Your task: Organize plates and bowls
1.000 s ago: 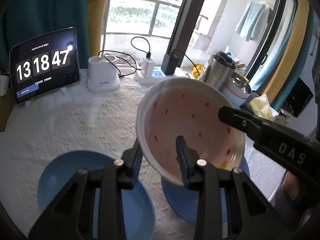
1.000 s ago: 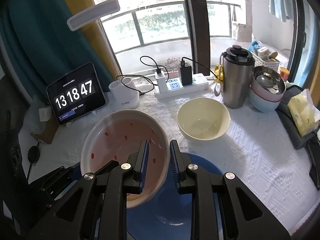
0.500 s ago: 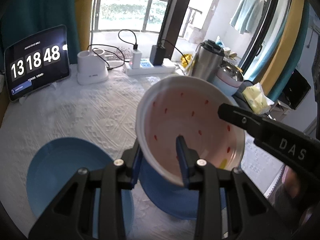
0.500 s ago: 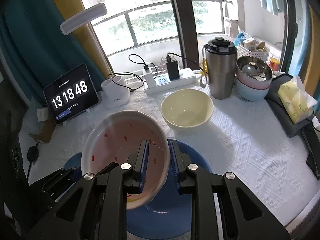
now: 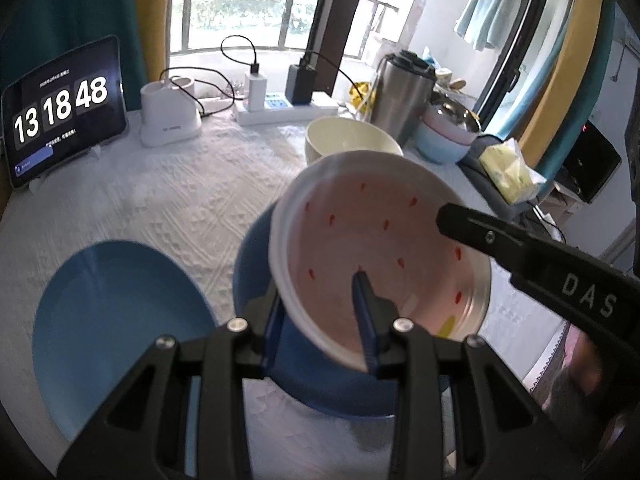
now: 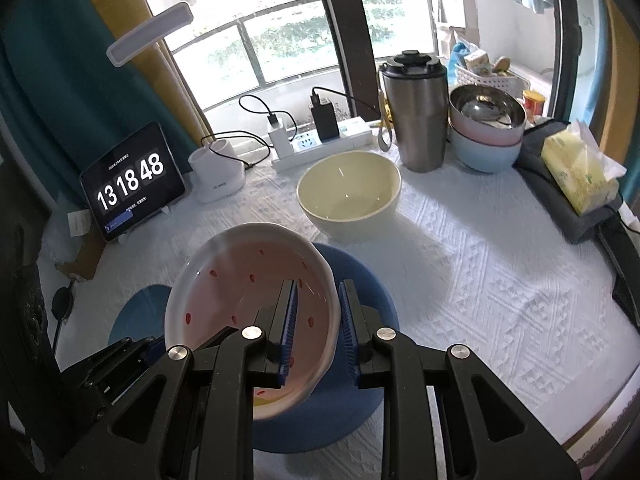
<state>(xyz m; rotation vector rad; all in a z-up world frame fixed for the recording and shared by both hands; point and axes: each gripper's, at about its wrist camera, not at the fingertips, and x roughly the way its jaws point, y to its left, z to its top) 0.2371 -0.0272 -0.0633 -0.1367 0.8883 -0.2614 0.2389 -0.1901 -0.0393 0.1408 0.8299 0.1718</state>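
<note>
We held the white, pink-centred, red-speckled shallow dish [image 5: 380, 248] tilted in the air between both tools, low over a blue round plate [image 6: 360, 276], and judged the step in hand to be stacking. Going left to right on the white embossed tablecloth [image 6: 500, 280]: a second blue round plate [image 5: 112, 320] lay flat and apart at the left; the left gripper [image 5: 320, 316] was clamped on the dish's near rim, one blue ribbed pad [image 5: 362, 300] inside the basin and the other beneath; the right gripper [image 6: 316, 320] was narrowed onto the opposite rim in the same way. Beyond stood a cream glossy deep bowl [image 6: 348, 196], empty and upright, then a brushed-steel tumbler [image 6: 416, 108] and nested pastel bowls topped by a steel one [image 6: 486, 128]. The dish looked glazed and slick with a thin lip, so we judged the next move called for levelling it, centring it over the plate below, lowering until it sat, then loosening both grips together.
</note>
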